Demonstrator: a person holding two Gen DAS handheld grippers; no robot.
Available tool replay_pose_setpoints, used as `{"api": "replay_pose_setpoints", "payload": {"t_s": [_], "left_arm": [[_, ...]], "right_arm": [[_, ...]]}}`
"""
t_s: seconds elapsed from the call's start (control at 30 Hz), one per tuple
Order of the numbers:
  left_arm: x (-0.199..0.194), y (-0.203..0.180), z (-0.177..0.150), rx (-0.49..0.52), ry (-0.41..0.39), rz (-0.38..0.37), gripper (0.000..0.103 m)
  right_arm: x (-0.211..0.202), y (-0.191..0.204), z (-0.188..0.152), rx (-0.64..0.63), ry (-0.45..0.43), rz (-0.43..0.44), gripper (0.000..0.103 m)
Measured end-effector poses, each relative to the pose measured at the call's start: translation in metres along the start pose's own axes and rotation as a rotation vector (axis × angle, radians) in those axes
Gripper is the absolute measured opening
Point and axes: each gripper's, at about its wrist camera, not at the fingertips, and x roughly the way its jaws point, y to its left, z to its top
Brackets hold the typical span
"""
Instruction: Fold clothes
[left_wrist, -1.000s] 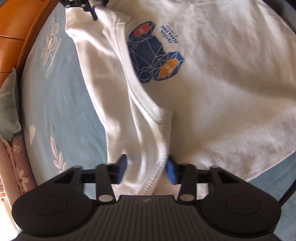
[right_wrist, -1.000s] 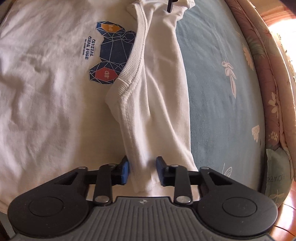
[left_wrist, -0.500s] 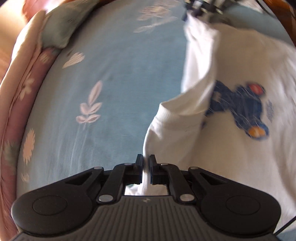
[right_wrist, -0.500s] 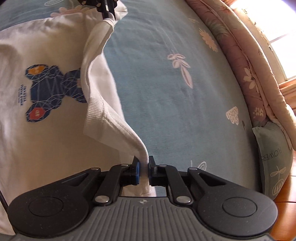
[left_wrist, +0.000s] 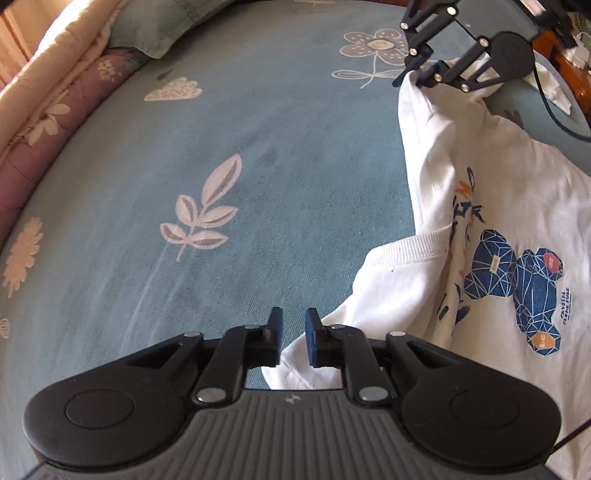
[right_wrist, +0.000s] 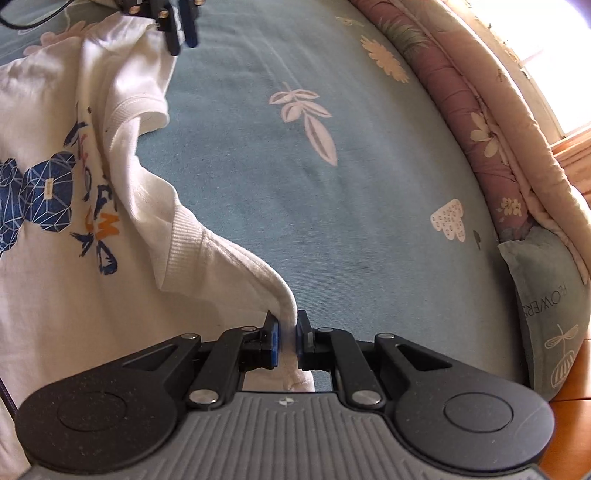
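Note:
A white T-shirt (left_wrist: 498, 192) (right_wrist: 44, 288) with a blue geometric bear print (left_wrist: 517, 280) (right_wrist: 37, 199) lies front up on the bed, its ribbed collar (left_wrist: 406, 247) (right_wrist: 184, 229) sagging between my two grippers. My left gripper (left_wrist: 294, 332) (right_wrist: 181, 38) pinches one shoulder edge. The cloth sits low between its pads and the tips stand slightly apart. Across the neckline, my right gripper (right_wrist: 287, 332) (left_wrist: 415, 75) is shut on the other shoulder, a roll of fabric squeezed between its blue pads. Both shoulders are raised a little off the sheet.
The bed has a blue floral sheet (left_wrist: 240, 166) (right_wrist: 369, 166). A rolled pink and cream quilt (left_wrist: 44, 110) (right_wrist: 480, 110) and a grey-green pillow (right_wrist: 546, 302) line its edge. Wooden floor (right_wrist: 569, 424) shows past the pillow. A black cable (left_wrist: 554, 110) trails from my right gripper.
Both grippers went from open around the shoulders to shut on them, then lifted and pulled the neckline toward the quilt side. The left jaws now stand slightly wider apart than half a second ago.

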Motion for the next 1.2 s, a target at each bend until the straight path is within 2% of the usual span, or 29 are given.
{"api": "replay_pose_setpoints", "payload": {"t_s": [0.1,0.13,0.27,0.37,0.53,0.63,0.67,0.73,0.87,1.07,1.2], "left_arm": [[0.018,-0.001,0.007,0.077,0.044,-0.066,0.019],[0.024,-0.004,0.008,0.107,0.066,-0.074,0.022],[0.038,-0.018,0.001,0.168,0.154,-0.106,0.022],[0.036,-0.031,-0.006,0.214,0.152,-0.085,0.022],[0.036,-0.041,-0.007,0.235,0.17,-0.072,0.021],[0.036,-0.053,-0.007,0.28,0.182,-0.054,0.015],[0.036,-0.057,-0.007,0.288,0.187,-0.048,0.008],[0.036,-0.062,-0.008,0.266,0.197,-0.046,0.0],[0.03,-0.057,-0.009,0.148,0.184,-0.013,0.0],[0.002,-0.034,-0.006,0.006,0.082,0.119,0.0],[-0.007,-0.011,-0.005,-0.033,0.054,0.187,0.0]], "right_arm": [[0.001,0.005,0.0,0.004,0.005,0.019,0.012],[0.002,0.006,-0.001,0.005,0.007,0.023,0.012],[0.001,0.007,-0.003,0.016,0.009,0.029,0.012],[-0.002,0.008,-0.006,0.027,0.009,0.031,0.012],[-0.005,0.014,-0.01,0.036,0.014,0.038,0.012],[-0.006,0.02,-0.01,0.034,0.015,0.043,0.013],[-0.006,0.021,-0.01,0.034,0.015,0.045,0.013],[-0.006,0.024,-0.009,0.033,0.015,0.047,0.013],[-0.009,0.026,-0.007,0.033,0.006,0.042,0.013],[-0.016,0.012,-0.002,0.059,-0.024,-0.007,0.013],[-0.012,-0.003,0.003,0.081,-0.032,-0.025,0.013]]}}
